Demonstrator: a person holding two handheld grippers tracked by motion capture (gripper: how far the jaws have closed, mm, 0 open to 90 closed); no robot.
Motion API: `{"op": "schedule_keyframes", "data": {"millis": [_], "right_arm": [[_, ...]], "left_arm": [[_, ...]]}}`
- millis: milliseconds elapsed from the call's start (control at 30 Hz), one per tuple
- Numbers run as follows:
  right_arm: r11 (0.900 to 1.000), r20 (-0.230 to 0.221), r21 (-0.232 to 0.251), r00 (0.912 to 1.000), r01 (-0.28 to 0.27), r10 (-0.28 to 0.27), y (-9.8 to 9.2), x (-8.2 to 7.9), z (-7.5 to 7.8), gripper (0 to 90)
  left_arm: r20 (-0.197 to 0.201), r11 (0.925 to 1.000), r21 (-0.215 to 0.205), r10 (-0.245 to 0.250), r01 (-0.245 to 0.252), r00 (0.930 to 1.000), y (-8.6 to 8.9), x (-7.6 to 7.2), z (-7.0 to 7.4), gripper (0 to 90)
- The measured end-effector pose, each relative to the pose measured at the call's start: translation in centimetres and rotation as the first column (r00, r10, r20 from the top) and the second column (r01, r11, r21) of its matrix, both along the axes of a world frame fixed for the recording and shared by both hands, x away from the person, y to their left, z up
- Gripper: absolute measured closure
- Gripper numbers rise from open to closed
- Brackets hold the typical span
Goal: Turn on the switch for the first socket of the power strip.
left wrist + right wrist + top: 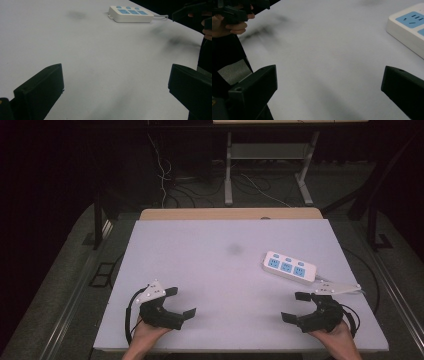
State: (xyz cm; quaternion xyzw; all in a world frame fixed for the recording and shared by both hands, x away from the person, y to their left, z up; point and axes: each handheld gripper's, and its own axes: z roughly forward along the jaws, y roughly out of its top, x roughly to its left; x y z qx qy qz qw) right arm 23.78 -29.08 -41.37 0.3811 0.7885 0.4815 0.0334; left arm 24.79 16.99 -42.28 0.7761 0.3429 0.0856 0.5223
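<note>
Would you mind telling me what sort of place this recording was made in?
Probably a lab or workshop: a bare white table holding just a power strip, loose cables on the floor, and a metal-legged bench behind.

The power strip [409, 30] is cut off by the right gripper view's right edge. Its cable [325, 281] passes under the right hand-held gripper's [296, 306] grey plate.

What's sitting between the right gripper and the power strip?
Nothing: in the high view, bare white tabletop separates the open right gripper from the power strip.
</note>
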Motion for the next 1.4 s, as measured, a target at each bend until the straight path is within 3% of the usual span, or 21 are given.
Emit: {"op": "schedule_keyframes", "data": {"millis": [533, 1400], "right_arm": [[0.995, -0.022, -0.070, 0.9977, -0.065, 0.064, 0.6, 1.6, 2.4, 0.2], [0.990, -0.009, -0.137, 0.9992, -0.039, 0.038, -2.3, 4.8, 6.3, 0.2]], "left_arm": [[-0.008, 1.0000, -0.003, -0.004, 0.004, 1.0000, 0.0, -0.2, -0.1, 0.0], [-0.018, 1.0000, -0.008, -0.003, 0.003, 0.9998, 0.1, -0.1, -0.2, 0.0]]}}
